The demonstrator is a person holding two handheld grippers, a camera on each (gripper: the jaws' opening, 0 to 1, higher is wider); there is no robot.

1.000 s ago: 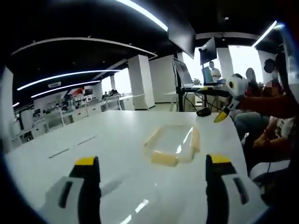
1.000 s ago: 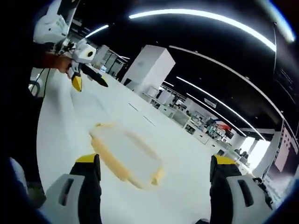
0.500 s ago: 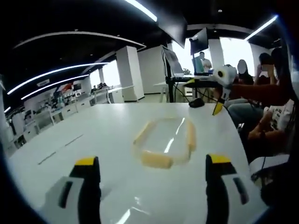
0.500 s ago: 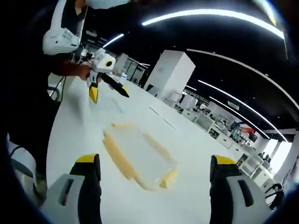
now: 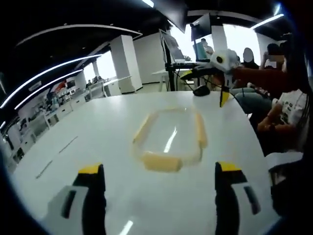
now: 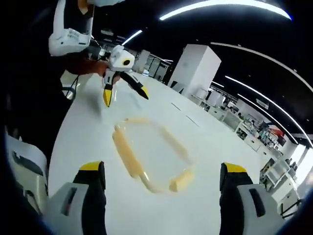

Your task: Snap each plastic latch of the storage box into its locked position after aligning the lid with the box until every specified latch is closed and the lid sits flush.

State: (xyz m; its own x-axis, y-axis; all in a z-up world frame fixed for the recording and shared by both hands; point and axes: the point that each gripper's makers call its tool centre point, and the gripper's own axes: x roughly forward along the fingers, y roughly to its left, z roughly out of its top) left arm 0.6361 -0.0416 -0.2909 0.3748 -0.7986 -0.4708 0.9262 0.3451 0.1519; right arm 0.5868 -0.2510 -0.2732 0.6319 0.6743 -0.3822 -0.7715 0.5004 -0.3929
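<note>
Box [image 5: 168, 142] lies flat on the white counter [image 5: 88, 147], ahead of both your grippers and touched by neither. It is clear plastic with its lid on, and yellow latches run along its sides: in the left gripper view one latch [image 5: 162, 161] sits at the near end and another [image 5: 200, 129] along the right side. In the right gripper view the box [image 6: 151, 152] lies slantwise, with a long latch [image 6: 126, 154] down its left side and a short one [image 6: 182, 178] at the near right corner. You cannot tell from here whether any latch is snapped down.

Your left gripper [image 5: 159, 196] is released, jaws wide apart and holding nothing, aimed at the box's near end. Your right gripper [image 6: 159, 196] is likewise spread and empty, above the counter [image 6: 83, 137] just short of the box. Each gripper shows in the other's view beyond the box, raised off the counter: the right one [image 5: 222, 73] with yellow tips pointing down, the left one [image 6: 120, 73] with jaws apart.
</note>
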